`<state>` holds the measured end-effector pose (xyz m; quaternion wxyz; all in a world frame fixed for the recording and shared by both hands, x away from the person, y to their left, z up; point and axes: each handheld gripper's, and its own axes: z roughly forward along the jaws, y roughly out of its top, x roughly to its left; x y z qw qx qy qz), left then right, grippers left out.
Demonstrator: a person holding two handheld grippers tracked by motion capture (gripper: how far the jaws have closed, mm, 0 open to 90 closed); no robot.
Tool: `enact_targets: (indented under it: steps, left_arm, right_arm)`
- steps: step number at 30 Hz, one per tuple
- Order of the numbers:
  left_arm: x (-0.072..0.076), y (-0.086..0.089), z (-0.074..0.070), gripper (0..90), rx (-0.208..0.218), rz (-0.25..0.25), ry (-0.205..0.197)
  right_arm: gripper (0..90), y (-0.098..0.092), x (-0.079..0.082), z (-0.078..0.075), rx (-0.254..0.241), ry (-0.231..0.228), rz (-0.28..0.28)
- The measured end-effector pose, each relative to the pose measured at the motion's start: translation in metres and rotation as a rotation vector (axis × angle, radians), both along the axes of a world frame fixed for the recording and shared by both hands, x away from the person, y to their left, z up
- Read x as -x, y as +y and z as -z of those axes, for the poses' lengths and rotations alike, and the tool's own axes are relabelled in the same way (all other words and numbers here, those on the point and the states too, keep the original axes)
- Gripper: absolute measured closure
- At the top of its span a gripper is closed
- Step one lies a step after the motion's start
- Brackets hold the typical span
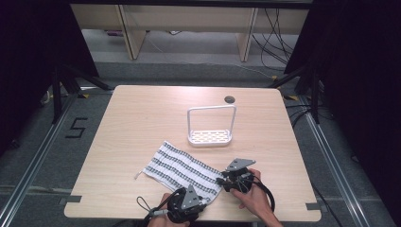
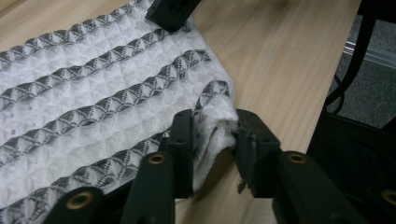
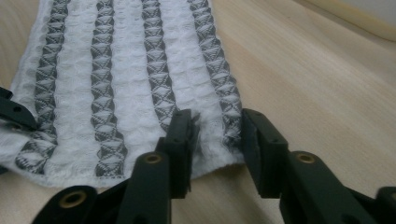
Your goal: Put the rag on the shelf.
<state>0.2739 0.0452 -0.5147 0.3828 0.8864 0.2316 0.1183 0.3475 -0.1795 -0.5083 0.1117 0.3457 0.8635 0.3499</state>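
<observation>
On table – left gripper (image 2: 212, 140) pinching towel (image 2: 93, 107) corner | right gripper (image 3: 215, 140) unclenched, astride towel edge

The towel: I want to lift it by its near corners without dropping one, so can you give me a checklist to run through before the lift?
1. Left gripper has cloth between its jaws: ok, a bunched corner of the towel sits in the gap.
2. Left jaws fully clamped: cannot tell, they press the fold but a gap remains.
3. Right gripper has cloth between its jaws: not ok, the jaws stand open astride the edge, nothing pinched.
4. Both grippers on the same short edge: ok in the high view.
5. Towel lying flat: ok, apart from the pinched corner.
6. White rack clear of the towel: ok, it stands apart, farther up the table.
</observation>
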Motion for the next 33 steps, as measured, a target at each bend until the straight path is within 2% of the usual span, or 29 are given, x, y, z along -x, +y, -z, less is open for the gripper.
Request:
enact_targets:
  steps: [2, 3, 5, 6, 7, 8, 9, 11, 13, 15, 16, 17, 18, 19, 20, 21, 23, 25, 26, 27, 28, 29, 30, 31, 32, 33]
  left_arm:
    - [-0.001, 0.001, 0.0, 77.6, -0.003, 0.013, -0.008]
    - [-0.001, 0.001, 0.0, 79.3, 0.018, 0.008, -0.003]
    - [-0.001, 0.002, 0.0, 81.4, 0.02, 0.016, -0.004]
    - [-0.001, 0.003, -0.001, 82.1, 0.001, 0.01, 0.0]
    - [-0.003, 0.004, -0.001, 82.5, 0.011, 0.017, -0.011]
    - [-0.002, 0.004, -0.001, 82.9, 0.026, 0.015, 0.004]
    - [-0.001, 0.004, -0.002, 83.2, 0.039, 0.001, 0.011]
    - [-0.004, 0.006, -0.004, 83.5, 0.02, 0.014, -0.014]
    - [-0.003, 0.006, -0.005, 83.7, 0.061, 0.002, 0.01]
    - [-0.004, 0.008, -0.008, 83.8, 0.036, 0.011, -0.013]
    - [-0.005, 0.008, -0.009, 83.8, 0.047, 0.011, -0.008]
    - [-0.003, 0.008, -0.009, 83.9, 0.07, -0.002, 0.008]
    - [-0.005, 0.009, -0.01, 83.9, 0.049, 0.005, -0.011]
    - [-0.005, 0.009, -0.011, 83.9, 0.061, 0.01, -0.005]
    - [-0.005, 0.01, -0.011, 83.9, 0.064, 0.014, -0.004]
    - [-0.005, 0.011, -0.013, 83.9, 0.048, 0.012, -0.015]
    - [-0.004, 0.01, -0.015, 83.9, 0.086, -0.003, 0.006]
    - [-0.006, 0.013, -0.02, 83.9, 0.077, 0.014, -0.015]
    - [-0.005, 0.012, -0.021, 84.0, 0.103, -0.005, -0.003]
    - [-0.006, 0.014, -0.024, 84.0, 0.097, 0.008, -0.007]
    - [-0.006, 0.015, -0.026, 84.0, 0.108, -0.001, -0.019]
    - [-0.006, 0.015, -0.028, 84.0, 0.121, -0.007, -0.012]
    - [-0.008, 0.018, -0.031, 84.0, 0.099, 0.008, -0.025]
    - [-0.006, 0.016, -0.032, 84.0, 0.151, -0.015, -0.004]
    - [-0.008, 0.018, -0.037, 84.0, 0.133, 0.003, -0.02]
    - [-0.008, 0.019, -0.04, 84.0, 0.142, -0.001, -0.025]
  right_arm:
    - [74.6, 0.0, 0.001, -0.002, 0.004, 0.028, -0.002]
    - [77.0, 0.002, 0.002, 0.0, -0.009, 0.015, 0.0]
    - [80.4, 0.003, 0.003, -0.002, 0.008, 0.015, -0.014]
    - [81.5, 0.005, 0.004, -0.002, -0.004, 0.016, -0.003]
    - [82.3, 0.005, 0.003, -0.002, 0.002, -0.003, -0.011]
    - [82.8, 0.006, 0.004, -0.003, -0.004, -0.009, -0.009]
    - [83.2, 0.006, 0.004, -0.005, -0.009, -0.004, -0.01]
    - [83.5, 0.005, 0.004, -0.009, -0.015, -0.011, -0.014]
    - [83.7, 0.004, 0.005, -0.013, -0.032, -0.02, -0.01]
    - [83.7, 0.004, 0.005, -0.016, -0.047, -0.028, -0.01]
    - [83.8, 0.003, 0.005, -0.017, -0.052, -0.035, -0.009]
    - [83.7, 0.004, 0.006, -0.018, -0.059, -0.021, -0.003]
    - [83.7, 0.003, 0.005, -0.019, -0.06, -0.034, -0.011]
    - [83.7, 0.003, 0.005, -0.02, -0.065, -0.042, -0.009]
    - [83.7, 0.003, 0.006, -0.022, -0.072, -0.032, -0.008]
    - [83.7, 0.003, 0.006, -0.022, -0.077, -0.036, -0.008]
    - [83.7, 0.002, 0.006, -0.026, -0.091, -0.033, -0.003]
    - [83.7, 0.001, 0.005, -0.029, -0.098, -0.043, -0.005]
    - [83.7, 0.0, 0.005, -0.031, -0.105, -0.046, -0.007]
    - [83.7, 0.001, 0.006, -0.033, -0.109, -0.038, -0.004]
    - [83.7, 0.0, 0.006, -0.035, -0.114, -0.043, -0.003]
    - [83.7, 0.001, 0.007, -0.04, -0.13, -0.045, -0.006]
    - [83.7, 0.001, 0.007, -0.04, -0.13, -0.045, -0.006]
    - [83.8, 0.001, 0.008, -0.043, -0.141, -0.039, 0.0]
    - [83.8, 0.001, 0.007, -0.046, -0.141, -0.066, -0.012]
    - [83.8, 0.001, 0.007, -0.049, -0.145, -0.076, -0.012]
